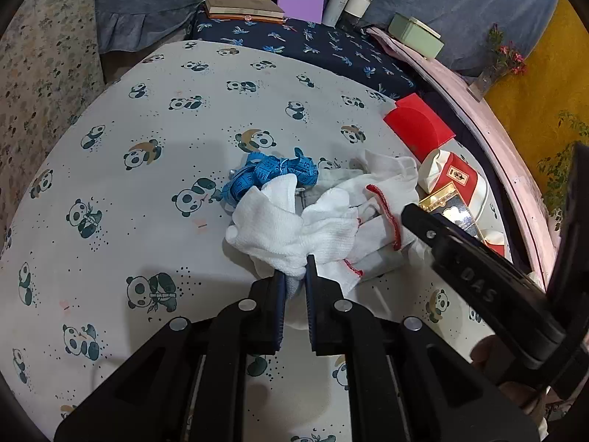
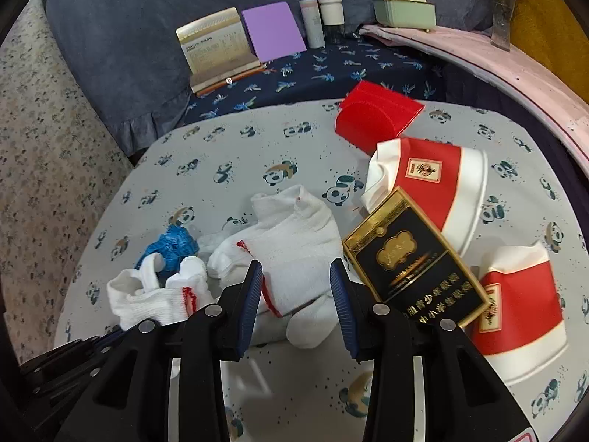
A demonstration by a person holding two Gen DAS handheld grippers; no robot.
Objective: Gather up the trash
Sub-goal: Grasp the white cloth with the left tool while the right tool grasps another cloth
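My left gripper (image 1: 294, 272) is shut on a bunched white glove with red trim (image 1: 279, 221), pinching its near edge on the panda-print cloth (image 1: 147, 191). A blue tape measure (image 1: 268, 173) lies just behind the glove. My right gripper (image 2: 296, 280) is open, its blue pads astride a second white glove (image 2: 294, 235) without pressing it. Right beside its right finger lies a black-and-gold cigarette box (image 2: 412, 269). Two crushed red-and-white paper cups (image 2: 434, 191) (image 2: 515, 305) lie further right. In the left wrist view the right gripper's finger (image 1: 460, 254) reaches in over the gloves' right side.
A red box (image 2: 375, 118) stands behind the cups. On the dark blue cloth at the back stand books (image 2: 217, 51), a purple pad (image 2: 272, 29), two white bottles (image 2: 320, 18) and a pale green box (image 2: 405, 13). A pink rim (image 2: 515, 62) curves along the right.
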